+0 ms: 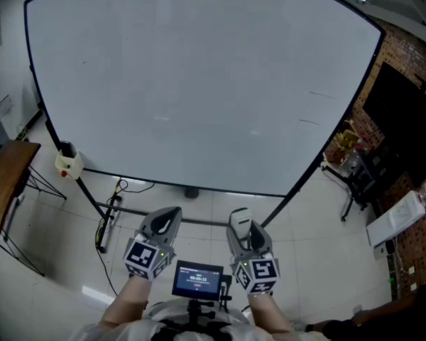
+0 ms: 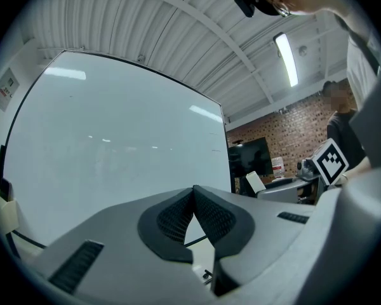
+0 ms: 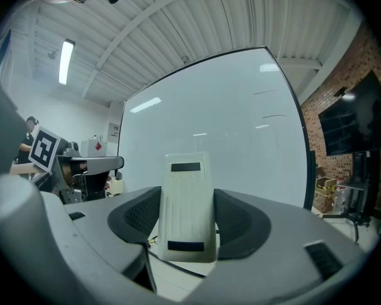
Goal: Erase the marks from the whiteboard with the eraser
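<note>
Filling the view ahead is the whiteboard (image 1: 199,84). Left gripper (image 1: 167,220) is pinched closed w/ nothing in it; right gripper (image 1: 240,219) clamps the eraser (image 3: 187,208), long axis aimed at the board. Faint marks (image 1: 317,95) sit near the board's right edge, up & right of the eraser, so the right side's nearer.

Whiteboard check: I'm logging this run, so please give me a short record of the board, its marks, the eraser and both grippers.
Left gripper: fingers together, nothing between them
Right gripper: shut on the eraser
Eraser: white, held apart from the whiteboard
Marks: a few faint short strokes near the board's right edge
Rest of board: looks clean
</note>
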`<action>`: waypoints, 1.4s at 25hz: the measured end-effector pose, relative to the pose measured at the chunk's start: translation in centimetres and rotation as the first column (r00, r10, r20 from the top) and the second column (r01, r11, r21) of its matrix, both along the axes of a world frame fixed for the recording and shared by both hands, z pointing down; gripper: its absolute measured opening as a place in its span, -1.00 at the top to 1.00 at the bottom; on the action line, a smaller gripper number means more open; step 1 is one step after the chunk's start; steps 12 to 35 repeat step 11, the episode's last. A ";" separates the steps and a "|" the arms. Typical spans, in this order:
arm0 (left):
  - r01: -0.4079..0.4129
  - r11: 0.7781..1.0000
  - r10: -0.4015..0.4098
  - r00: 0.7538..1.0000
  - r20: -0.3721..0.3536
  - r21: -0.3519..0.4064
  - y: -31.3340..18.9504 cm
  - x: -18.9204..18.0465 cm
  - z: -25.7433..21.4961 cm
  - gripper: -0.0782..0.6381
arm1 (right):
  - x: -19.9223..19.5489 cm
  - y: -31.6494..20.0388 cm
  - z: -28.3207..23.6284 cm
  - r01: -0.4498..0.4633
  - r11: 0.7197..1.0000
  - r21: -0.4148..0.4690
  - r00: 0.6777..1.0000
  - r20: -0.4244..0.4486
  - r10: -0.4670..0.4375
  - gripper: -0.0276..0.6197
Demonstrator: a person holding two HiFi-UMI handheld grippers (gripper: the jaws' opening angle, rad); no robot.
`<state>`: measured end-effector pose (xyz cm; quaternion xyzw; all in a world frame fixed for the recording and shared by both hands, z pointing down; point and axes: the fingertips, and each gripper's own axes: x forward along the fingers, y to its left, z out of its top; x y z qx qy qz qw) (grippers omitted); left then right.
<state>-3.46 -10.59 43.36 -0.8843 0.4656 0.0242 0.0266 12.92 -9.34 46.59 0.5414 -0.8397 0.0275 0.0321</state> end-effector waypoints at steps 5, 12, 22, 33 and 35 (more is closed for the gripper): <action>0.002 1.000 -0.002 1.000 -0.003 0.009 -0.3 0.0 -0.2 0.76 | 0.2 -0.2 -0.1 0.003 1.000 0.001 1.000 -0.004 -0.003 0.10; 0.009 1.000 -0.009 1.000 -0.012 0.009 -0.7 0.0 -0.3 0.76 | 0.5 -0.7 -0.1 -0.007 1.000 0.002 1.000 -0.005 0.007 0.10; 0.009 1.000 -0.009 1.000 -0.012 0.009 -0.7 0.0 -0.3 0.76 | 0.5 -0.7 -0.1 -0.007 1.000 0.002 1.000 -0.005 0.007 0.10; 0.009 1.000 -0.009 1.000 -0.012 0.009 -0.7 0.0 -0.3 0.76 | 0.5 -0.7 -0.1 -0.007 1.000 0.002 1.000 -0.005 0.007 0.10; 0.009 1.000 -0.009 1.000 -0.012 0.009 -0.7 0.0 -0.3 0.76 | 0.5 -0.7 -0.1 -0.007 1.000 0.002 1.000 -0.005 0.007 0.10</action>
